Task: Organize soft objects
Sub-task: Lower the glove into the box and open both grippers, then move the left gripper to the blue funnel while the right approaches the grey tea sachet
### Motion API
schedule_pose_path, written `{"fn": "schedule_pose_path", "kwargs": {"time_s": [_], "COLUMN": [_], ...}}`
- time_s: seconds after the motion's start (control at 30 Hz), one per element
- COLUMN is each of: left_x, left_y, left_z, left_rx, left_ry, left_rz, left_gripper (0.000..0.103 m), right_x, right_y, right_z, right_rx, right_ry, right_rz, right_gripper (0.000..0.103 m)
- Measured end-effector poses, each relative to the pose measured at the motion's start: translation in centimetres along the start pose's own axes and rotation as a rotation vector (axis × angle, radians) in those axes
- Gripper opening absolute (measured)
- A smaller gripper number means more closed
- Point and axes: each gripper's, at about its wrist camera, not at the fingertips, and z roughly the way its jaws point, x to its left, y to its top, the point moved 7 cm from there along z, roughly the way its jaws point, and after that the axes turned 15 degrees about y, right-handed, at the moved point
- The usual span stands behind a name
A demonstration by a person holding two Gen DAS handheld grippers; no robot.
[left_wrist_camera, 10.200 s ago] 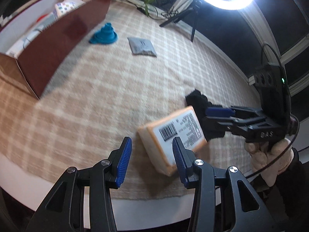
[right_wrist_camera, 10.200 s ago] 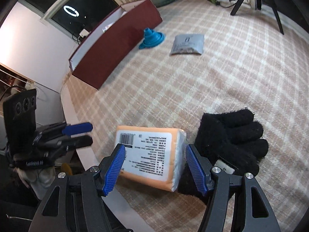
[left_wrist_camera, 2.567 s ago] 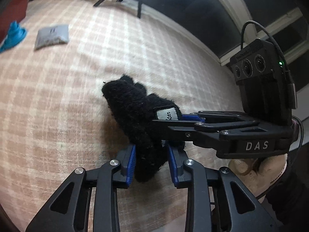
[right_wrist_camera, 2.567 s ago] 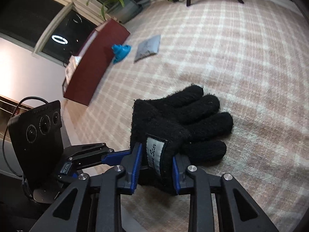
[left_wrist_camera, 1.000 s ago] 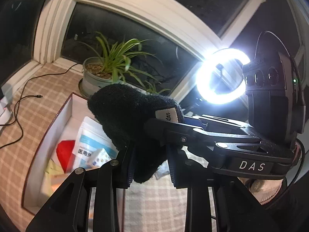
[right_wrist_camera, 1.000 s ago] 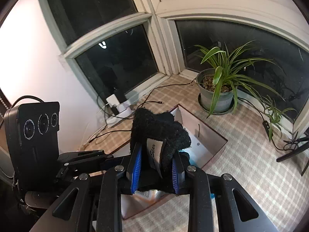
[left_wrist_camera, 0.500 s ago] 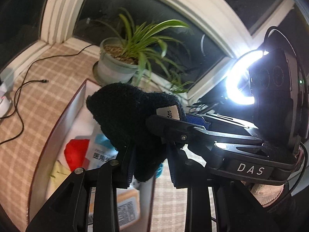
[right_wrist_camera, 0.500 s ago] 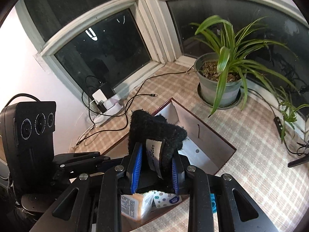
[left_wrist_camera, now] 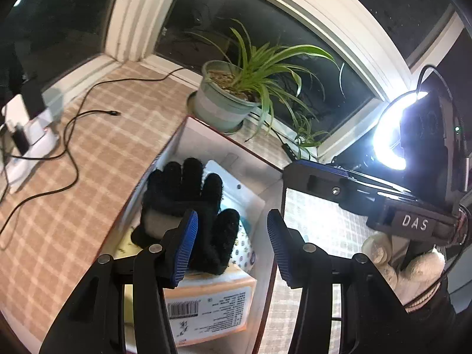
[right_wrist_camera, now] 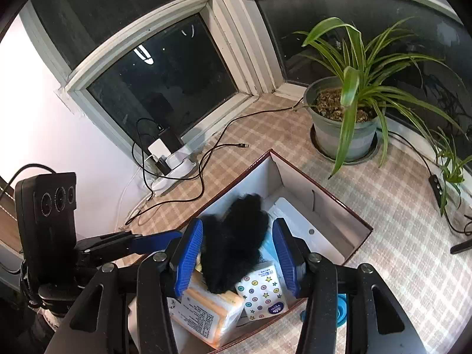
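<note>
1. Left gripper: jaws have just been opening and stand apart with nothing between the pads. The black glove lies below and beyond them, inside the box.
2. Right gripper: jaws have also just been opening. The glove shows between the blue pads, but looks to lie below them, not pinched. It is blurred in this view, so I cannot rule out a light touch.
3. Glove sits palm-flat, fingers spread toward the far end of the box, on top of an orange packet and a tissue pack with coloured dots.
4. Step in hand, as I judge it: release of the glove into the box, done or nearly so.
5. Next move calls for lifting both grippers straight up clear of the box walls, without snagging the knit, then turning to the soft things left outside. A blue item shows just beyond the near box wall.
6. Hard to make out: the near end of the box is hidden behind the gripper bodies; what lies under the glove is mostly covered.
7. Far: potted plant, cable, dark windows. A ring light glares behind the right gripper's body.
</note>
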Motion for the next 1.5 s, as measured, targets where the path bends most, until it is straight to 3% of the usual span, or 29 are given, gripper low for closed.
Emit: {"fn": "schedule_pose_path", "kwargs": {"time_s": [0.37, 0.8, 0.87, 1.0, 1.23, 1.5], "left_x": [0.7, -4.3, -5.2, -7.6, -10.4, -12.7], "left_y": [-1.4, -6.2, -7.1, -9.5, -13.7, -17.3], "left_z": [-4.0, -6.9, -6.9, -6.4, -4.3, -1.1], "left_rx": [-0.069, -0.132, -0.133, -0.133, -0.108, -0.054], "left_ry": [-0.006, -0.045, -0.059, -0.051, -0.028, 0.031], "left_rz": [-0.02, 0.064, 0.069, 0.112, 0.117, 0.125], "left_gripper": [0.048, 0.048, 0.048, 0.048, 0.048, 0.048], "right_x": [-1.3, -7.7, -8.6, -9.4, -10.8, -13.4], "right_y": [-2.7, -9.7, -11.0, -13.2, -15.8, -18.1], "right_z": [-5.3, -16.3, -17.2, -18.4, -18.1, -16.7], "right_rx": [-0.051, -0.178, -0.178, -0.175, -0.099, -0.011], "right_ry": [-0.008, -0.137, -0.174, -0.228, -0.267, -0.197], "right_rz": [0.03, 0.111, 0.096, 0.037, -0.015, 0.048], "right_gripper": [0.047, 0.051, 0.051, 0.071, 0.071, 0.071]}}
